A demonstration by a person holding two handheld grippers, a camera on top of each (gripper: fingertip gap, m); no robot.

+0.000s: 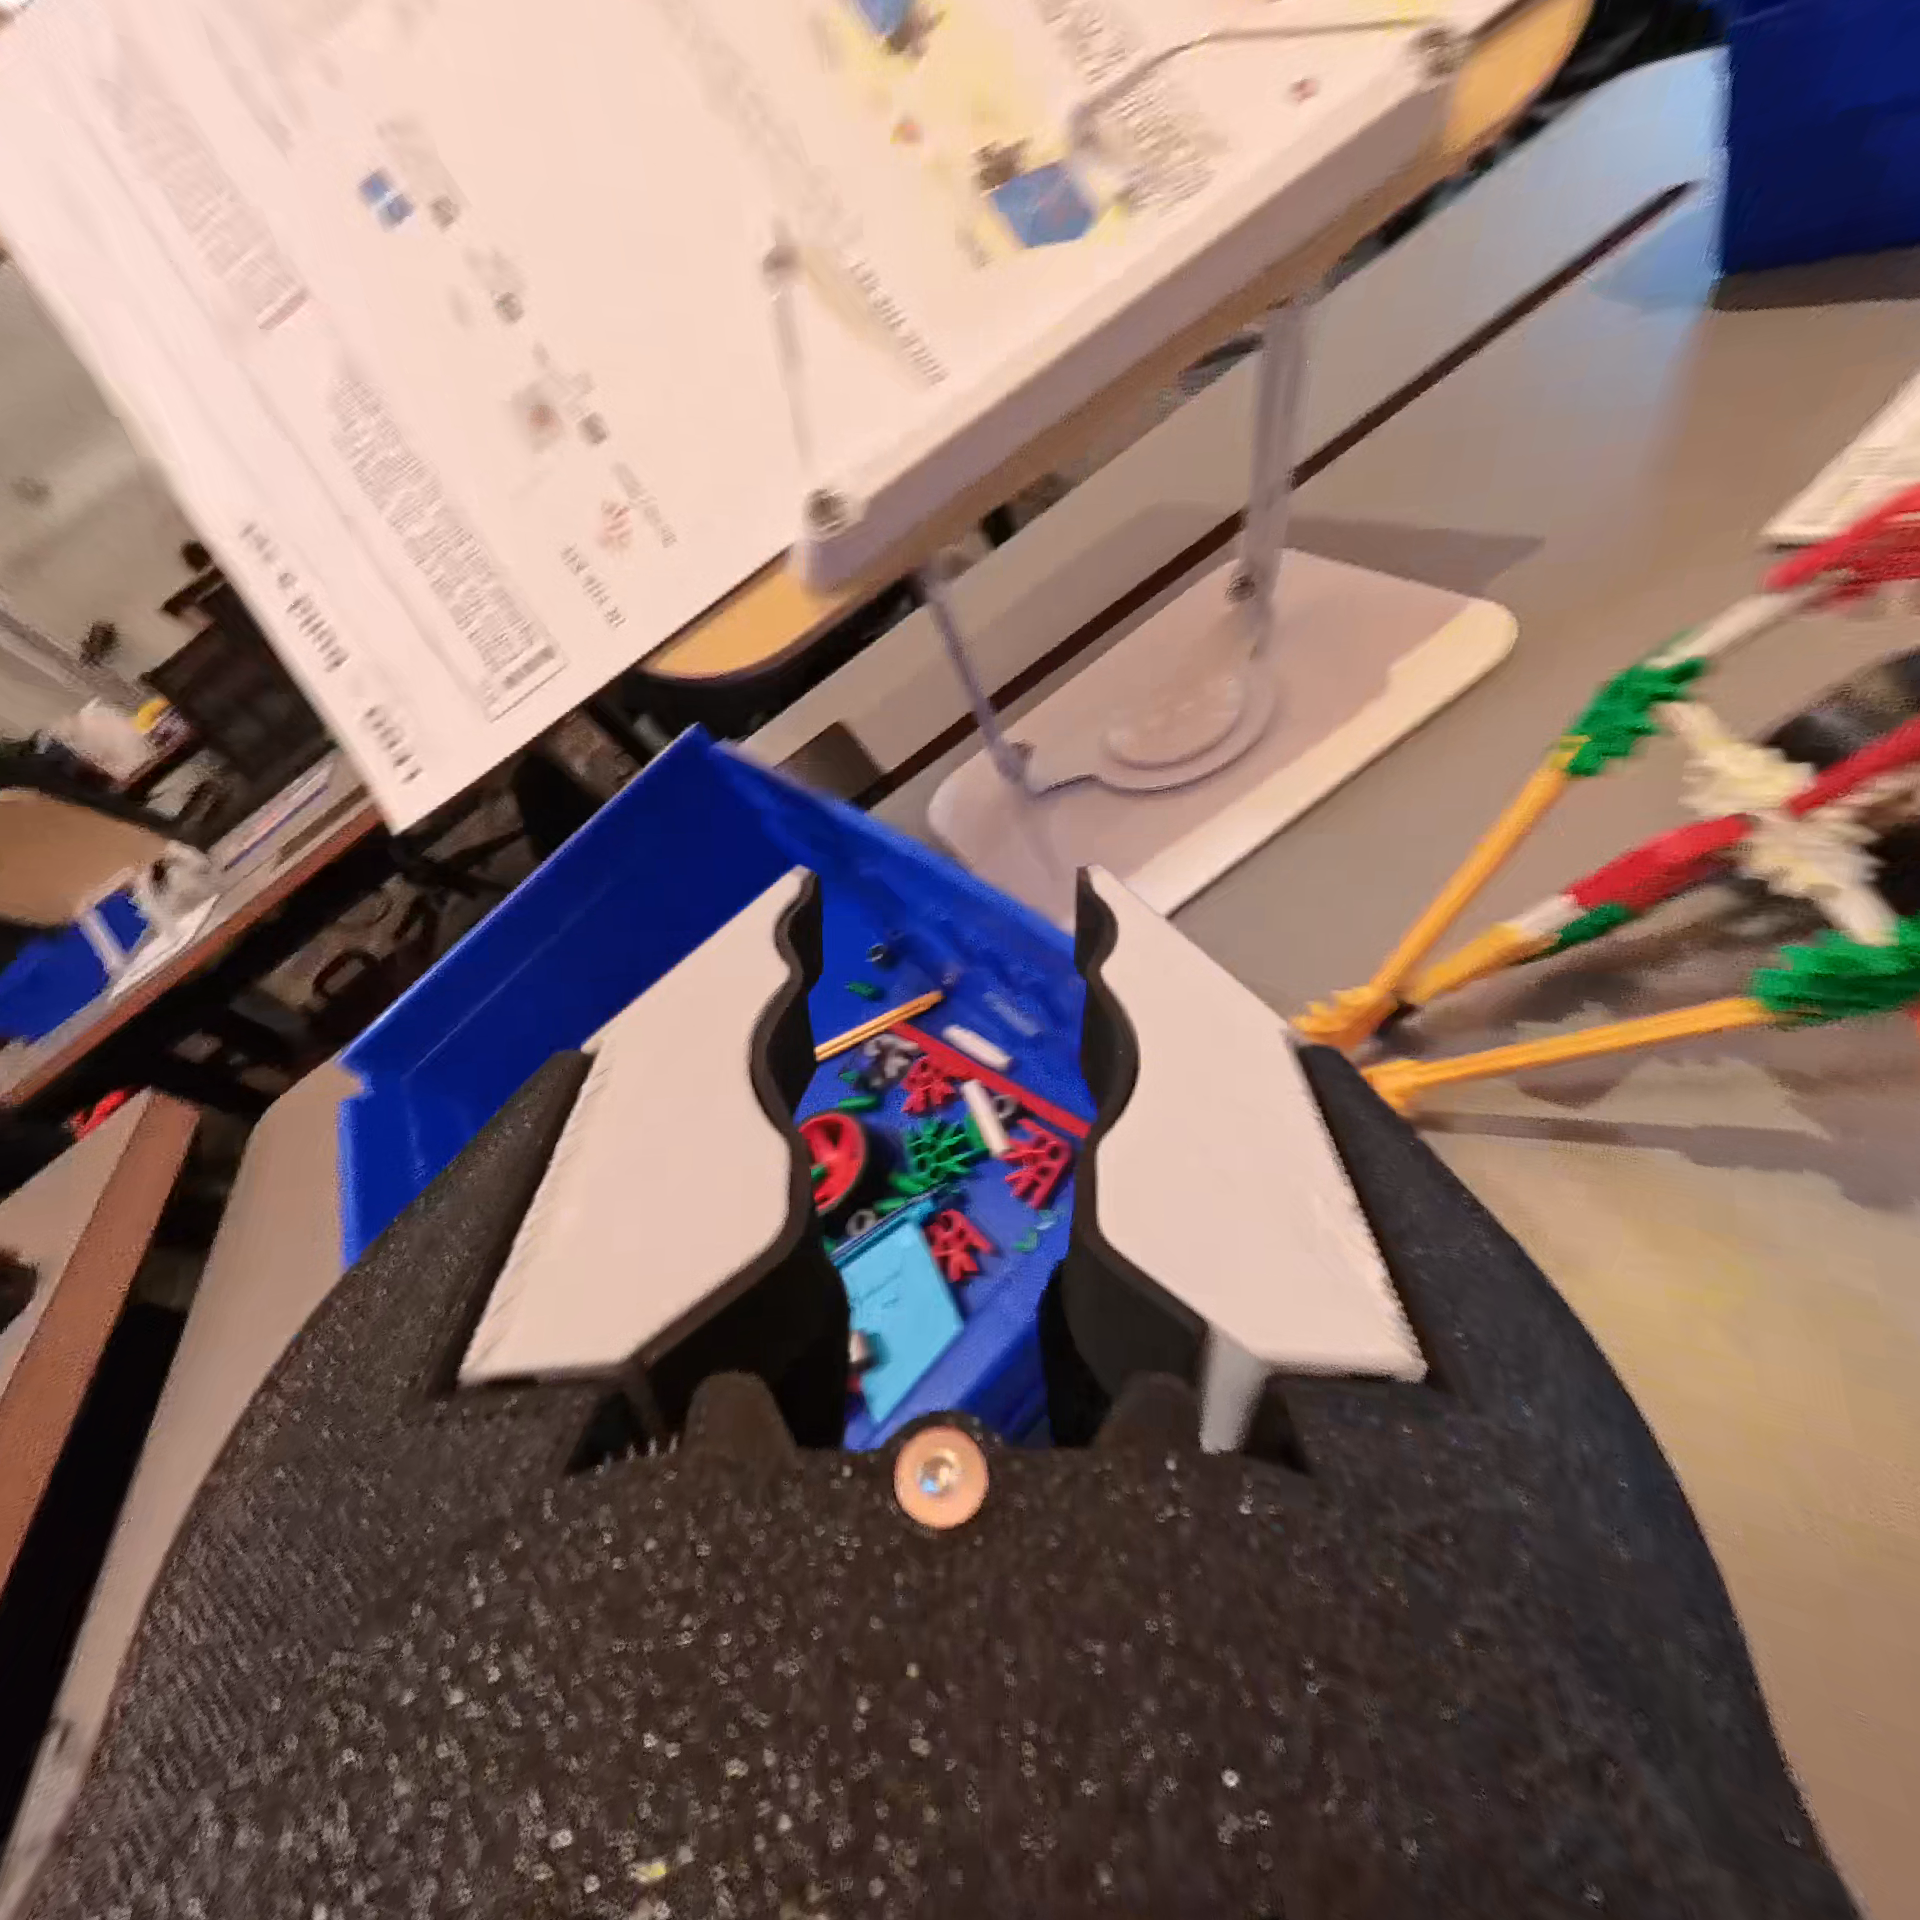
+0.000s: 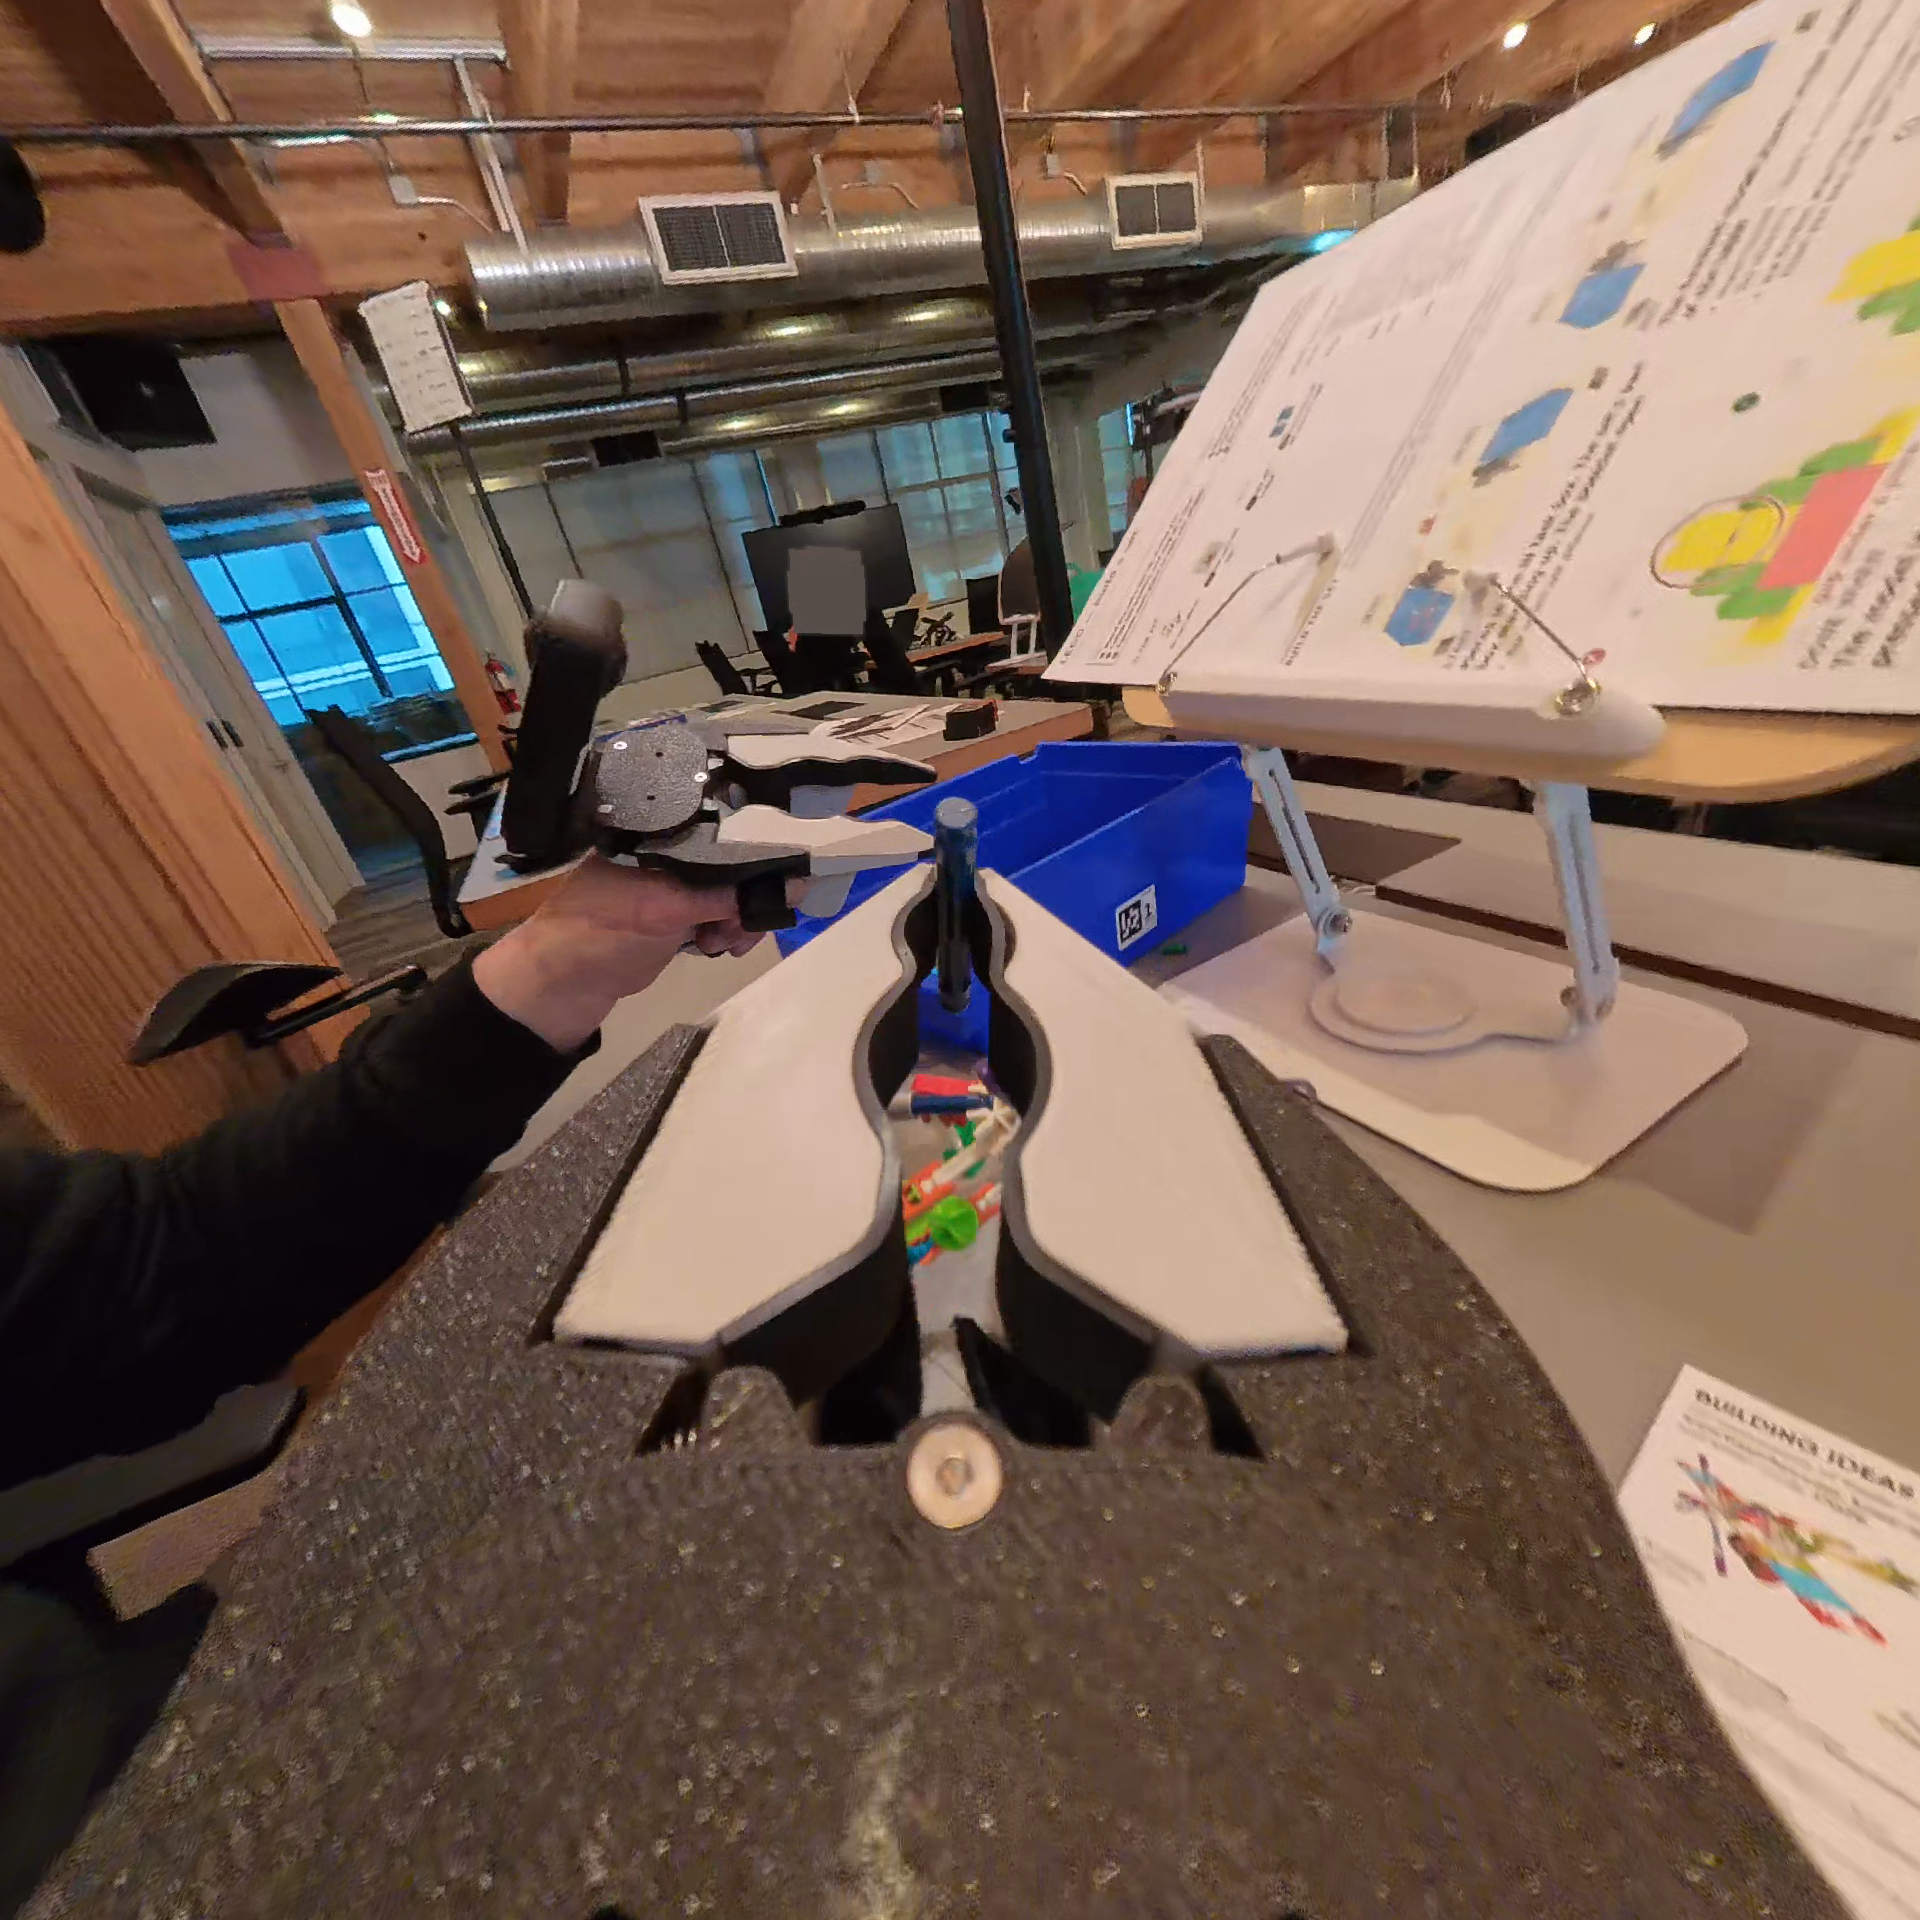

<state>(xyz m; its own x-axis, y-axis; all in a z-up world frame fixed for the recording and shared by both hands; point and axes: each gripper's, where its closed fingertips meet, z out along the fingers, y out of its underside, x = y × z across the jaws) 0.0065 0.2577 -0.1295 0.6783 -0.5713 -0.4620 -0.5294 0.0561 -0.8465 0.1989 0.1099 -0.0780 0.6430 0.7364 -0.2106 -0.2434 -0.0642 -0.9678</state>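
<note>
Right wrist view is showing the right gripper (image 2: 951,894) clenching a dark blue plastic rod (image 2: 952,914) upright, while the left gripper (image 1: 945,914), spread and empty, is hovering directly above the blue plastic parts bin (image 1: 582,966).

the left wrist view peers down between its own fingers (image 1: 810,1049), close above a blue bin (image 1: 582,966) of small parts, frame tilted and blurred. the right wrist view looks level across the table (image 2: 1558,1278) toward an open room, the left gripper (image 2: 925,805) near at left. both take in the bin and the white reading stand (image 1: 1226,707).
</note>
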